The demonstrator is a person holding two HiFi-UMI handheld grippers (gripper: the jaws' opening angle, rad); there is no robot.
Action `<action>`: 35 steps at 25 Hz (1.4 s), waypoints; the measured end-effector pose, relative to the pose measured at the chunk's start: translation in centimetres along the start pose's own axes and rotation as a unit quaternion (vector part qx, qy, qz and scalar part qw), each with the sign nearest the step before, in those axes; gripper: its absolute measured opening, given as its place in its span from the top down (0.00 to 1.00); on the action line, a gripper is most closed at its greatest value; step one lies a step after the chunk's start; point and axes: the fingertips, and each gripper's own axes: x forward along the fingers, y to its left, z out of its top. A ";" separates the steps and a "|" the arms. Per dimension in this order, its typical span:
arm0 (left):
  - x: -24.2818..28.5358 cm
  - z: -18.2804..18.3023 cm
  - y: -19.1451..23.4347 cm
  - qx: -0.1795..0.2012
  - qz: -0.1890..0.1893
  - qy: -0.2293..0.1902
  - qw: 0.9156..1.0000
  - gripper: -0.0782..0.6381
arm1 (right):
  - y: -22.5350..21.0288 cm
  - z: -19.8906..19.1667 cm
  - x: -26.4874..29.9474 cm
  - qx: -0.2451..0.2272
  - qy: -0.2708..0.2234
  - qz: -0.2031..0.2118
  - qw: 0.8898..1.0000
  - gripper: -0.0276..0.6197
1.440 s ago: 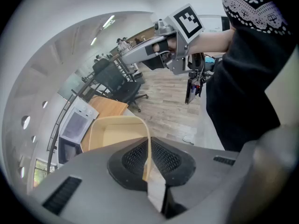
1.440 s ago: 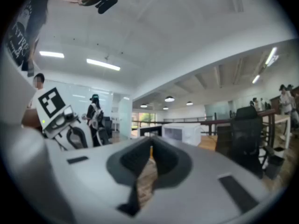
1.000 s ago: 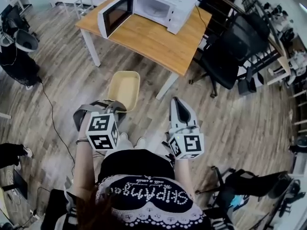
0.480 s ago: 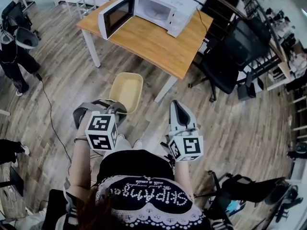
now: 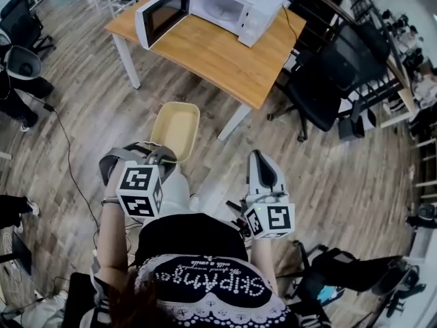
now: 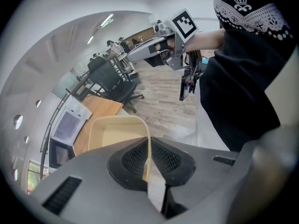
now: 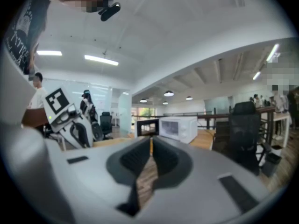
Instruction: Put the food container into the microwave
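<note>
Above the grey plank floor (image 5: 82,108), the left gripper (image 6: 148,161) grasps the beige plastic container (image 5: 175,125) by its rim, the right gripper (image 7: 150,158) is clenched empty, and the white open microwave (image 5: 222,7) stands on the wooden table (image 5: 222,59).

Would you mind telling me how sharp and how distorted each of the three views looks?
Head view: sharp and evenly lit, fisheye bending the table. Left gripper view: round fisheye frame with black corners, container crisp, ceiling washed out. Right gripper view: soft throughout, microwave blurry, ceiling lights glaring.
</note>
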 end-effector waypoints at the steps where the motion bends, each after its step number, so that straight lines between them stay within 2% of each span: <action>1: 0.1 -0.2 0.4 -0.002 0.001 0.001 1.000 0.83 | -0.2 -0.1 0.2 0.001 0.002 -0.002 1.000 0.90; 6: 0.8 -1.2 3.4 -0.013 0.008 -0.004 1.000 0.83 | -0.5 -0.4 3.1 0.002 0.013 -0.002 1.000 0.90; 12: 2.6 -4.2 9.0 -0.007 0.004 -0.004 1.000 0.83 | -0.6 -0.1 9.5 0.012 0.017 -0.008 1.000 0.90; 16: 3.4 -6.2 13.9 0.006 0.003 -0.004 1.000 0.83 | -0.8 0.8 14.9 0.013 0.012 -0.010 1.000 0.90; 21: 4.1 -7.8 18.7 0.033 -0.017 -0.008 0.999 0.83 | -1.3 2.3 20.3 0.021 0.012 -0.030 0.999 0.90; 26: 5.0 -9.0 22.4 0.051 -0.035 -0.017 0.998 0.83 | -2.1 2.7 24.1 0.029 0.025 -0.054 0.998 0.90; 35: 6.2 -11.9 27.7 0.068 -0.034 -0.019 0.997 0.83 | -2.9 1.8 29.3 0.029 0.047 -0.073 0.996 0.90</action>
